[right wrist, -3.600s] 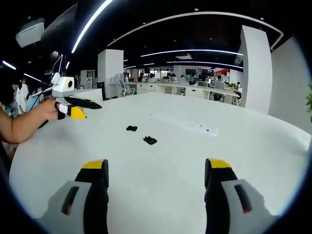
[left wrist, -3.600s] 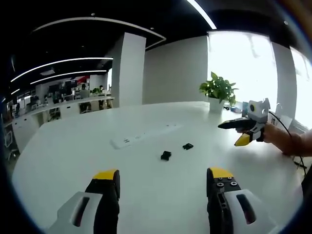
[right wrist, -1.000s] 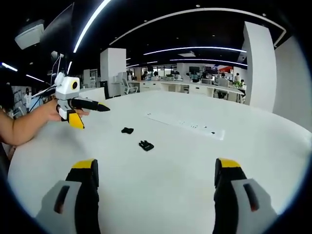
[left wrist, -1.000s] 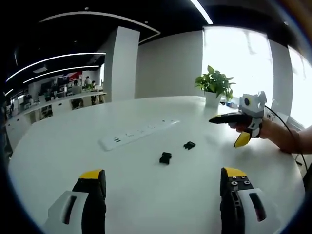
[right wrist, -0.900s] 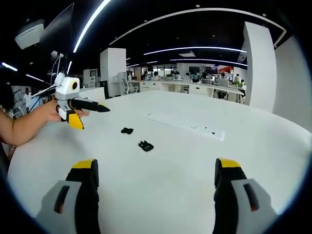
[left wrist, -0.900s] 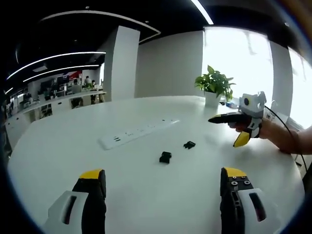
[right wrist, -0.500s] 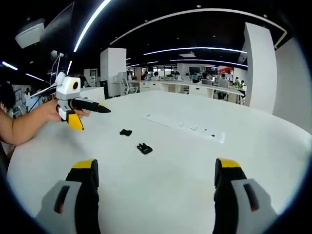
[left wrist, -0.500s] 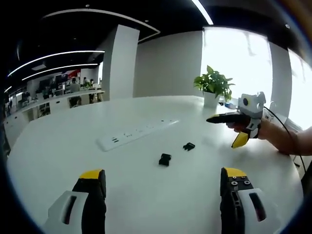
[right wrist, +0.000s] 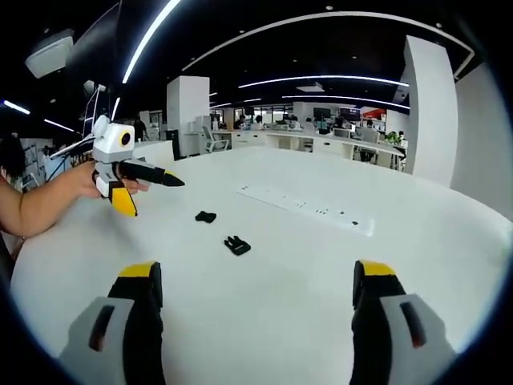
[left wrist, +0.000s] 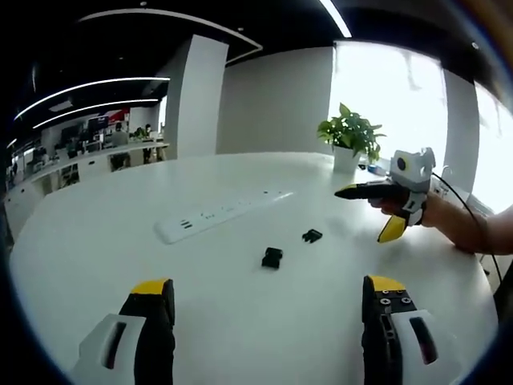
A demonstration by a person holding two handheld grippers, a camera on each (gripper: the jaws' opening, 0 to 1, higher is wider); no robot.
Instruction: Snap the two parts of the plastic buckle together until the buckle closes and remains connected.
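Buckle halves (left wrist: 272, 257) (left wrist: 312, 236) apart; lettering seemingly unreadable.

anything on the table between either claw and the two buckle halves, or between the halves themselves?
Nothing visible. In the left gripper view the two buckle halves lie apart on bare white table ahead of the open left claw. The power strip sits beyond them. The right claw is open too, with bare table in front of it.
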